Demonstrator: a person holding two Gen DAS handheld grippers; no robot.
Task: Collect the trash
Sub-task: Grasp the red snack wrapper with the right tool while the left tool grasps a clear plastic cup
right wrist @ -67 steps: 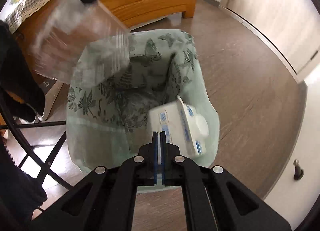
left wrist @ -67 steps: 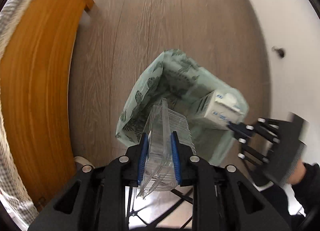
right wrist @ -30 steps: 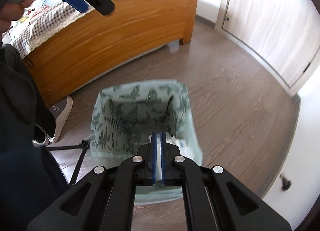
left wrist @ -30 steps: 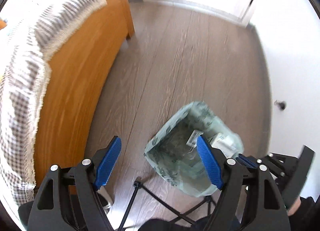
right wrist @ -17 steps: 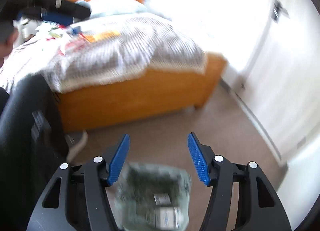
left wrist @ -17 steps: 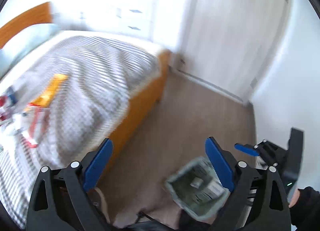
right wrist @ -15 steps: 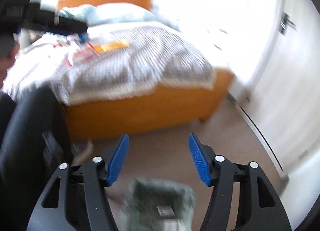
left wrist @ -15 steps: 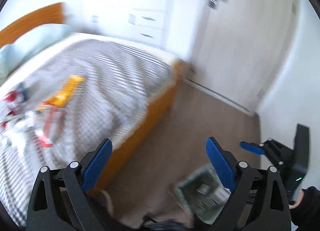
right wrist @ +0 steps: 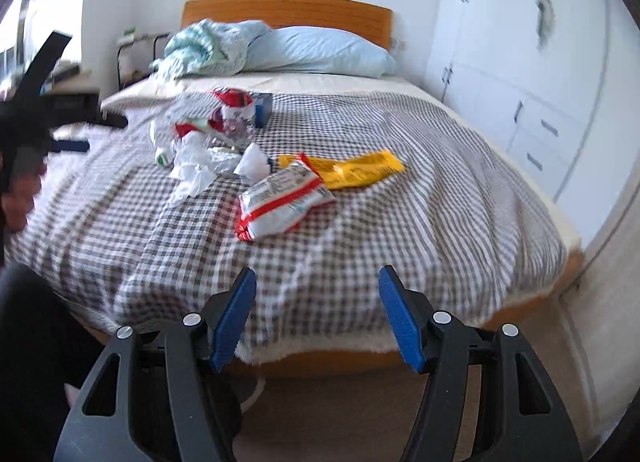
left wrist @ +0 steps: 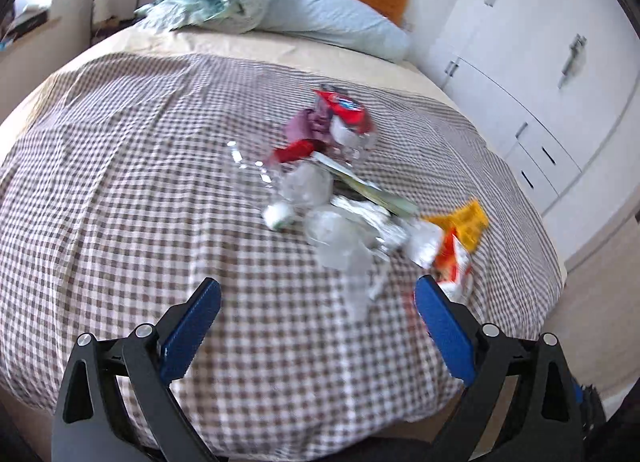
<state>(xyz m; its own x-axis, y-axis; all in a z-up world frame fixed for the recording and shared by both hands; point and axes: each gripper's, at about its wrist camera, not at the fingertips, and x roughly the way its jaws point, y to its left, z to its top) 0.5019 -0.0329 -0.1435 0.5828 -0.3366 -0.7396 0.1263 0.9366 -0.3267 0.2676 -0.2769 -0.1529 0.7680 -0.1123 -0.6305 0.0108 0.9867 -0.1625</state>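
left hand-held gripper: jaws wide apart, empty | right hand-held gripper: jaws apart, empty | trash: heaped on checked blanket of bed

Checked cloth blanket; glossy, seemingly plastic wrappers; smooth wooden headboard; matt white wardrobe.

text: none legible | red-and-white packet: printing blurred, unreadable | yellow wrapper: dark marks, too smeared to read | red-labelled wrapper: blue patch on the label, no letters clear | blue box: too small to read
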